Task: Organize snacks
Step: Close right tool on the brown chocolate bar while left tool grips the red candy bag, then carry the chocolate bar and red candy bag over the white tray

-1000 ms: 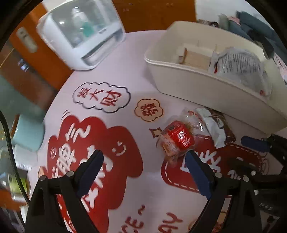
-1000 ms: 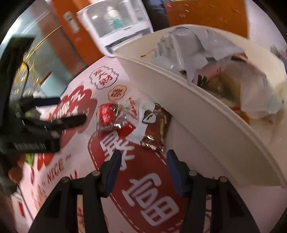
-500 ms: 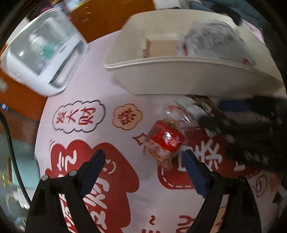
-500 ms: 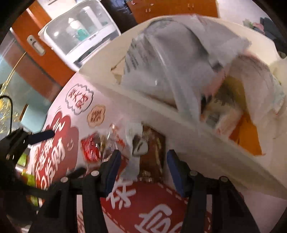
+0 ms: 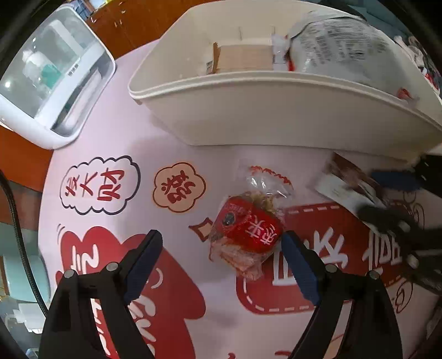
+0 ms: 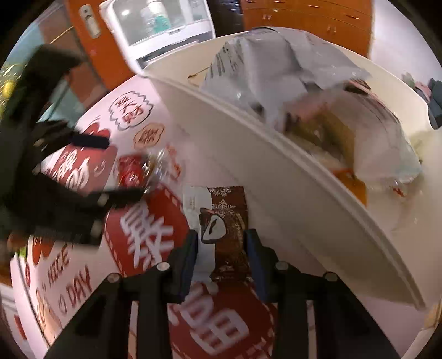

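A red-labelled clear snack packet (image 5: pixel 246 229) lies on the pink patterned tablecloth, just ahead of my open left gripper (image 5: pixel 221 248) and close to its right finger. It also shows blurred in the right wrist view (image 6: pixel 132 172). A brown and white snack packet (image 6: pixel 223 221) lies flat beside the cream bin (image 6: pixel 290 187); my open right gripper (image 6: pixel 222 243) straddles its near end, fingers on either side. The same brown packet (image 5: pixel 348 182) sits at the right in the left wrist view, with the right gripper (image 5: pixel 392 193) over it. The bin (image 5: pixel 276 110) holds a cardboard box (image 5: pixel 243 56) and several bagged snacks.
A white appliance with a clear lid (image 5: pixel 52 80) stands at the back left of the table, also visible in the right wrist view (image 6: pixel 163 24). Orange wooden cabinets (image 6: pixel 304 19) stand behind. The left gripper's body (image 6: pixel 47 165) shows blurred at the left of the right wrist view.
The right gripper has come down over the brown packet so its fingers flank it. The left gripper has moved closer to the red packet.
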A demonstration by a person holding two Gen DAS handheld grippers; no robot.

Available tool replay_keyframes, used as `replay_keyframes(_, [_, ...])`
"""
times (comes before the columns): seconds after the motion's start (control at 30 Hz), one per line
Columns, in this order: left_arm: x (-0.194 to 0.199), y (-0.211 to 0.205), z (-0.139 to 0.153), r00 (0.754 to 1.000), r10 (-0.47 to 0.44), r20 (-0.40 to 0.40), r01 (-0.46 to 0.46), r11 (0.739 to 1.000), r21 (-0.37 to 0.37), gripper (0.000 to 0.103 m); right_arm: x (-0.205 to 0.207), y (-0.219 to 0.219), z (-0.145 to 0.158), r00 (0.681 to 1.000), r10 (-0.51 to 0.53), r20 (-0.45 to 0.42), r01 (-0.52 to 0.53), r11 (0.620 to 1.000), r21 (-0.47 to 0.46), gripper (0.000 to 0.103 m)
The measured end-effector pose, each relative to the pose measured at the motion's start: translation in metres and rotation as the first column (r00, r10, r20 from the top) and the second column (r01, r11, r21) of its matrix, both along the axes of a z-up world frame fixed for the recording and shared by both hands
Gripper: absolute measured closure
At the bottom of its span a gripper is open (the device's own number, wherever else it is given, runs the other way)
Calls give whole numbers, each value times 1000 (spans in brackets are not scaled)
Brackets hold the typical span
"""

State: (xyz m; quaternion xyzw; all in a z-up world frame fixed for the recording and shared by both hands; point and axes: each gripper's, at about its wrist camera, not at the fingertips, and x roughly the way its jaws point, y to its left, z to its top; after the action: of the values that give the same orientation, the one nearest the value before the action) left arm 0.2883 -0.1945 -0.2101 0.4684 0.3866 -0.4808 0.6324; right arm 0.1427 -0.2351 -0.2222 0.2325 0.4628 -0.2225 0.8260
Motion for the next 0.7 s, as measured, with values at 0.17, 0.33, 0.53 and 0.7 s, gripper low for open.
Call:
replay_keyframes(0.17, [3, -8, -9, 999, 33, 2, -33, 999, 12, 27, -14, 4, 1, 999, 38, 6, -38, 999, 13, 68])
replay_keyframes(0.33, [-2, -6, -7, 991, 106, 85, -108, 994, 18, 53, -16, 0, 5, 998, 48, 36, -51, 997, 61, 70])
replay_keyframes(0.53, [-12, 30, 6, 950, 306, 59, -306, 952, 5, 53, -30, 5, 30, 988, 120, 101, -124, 992, 31, 71])
replay_keyframes(0.7, [-23, 81, 46, 846, 534, -12, -533, 844, -52, 53, -49, 14, 60, 966, 210, 152, -210, 978, -13, 71])
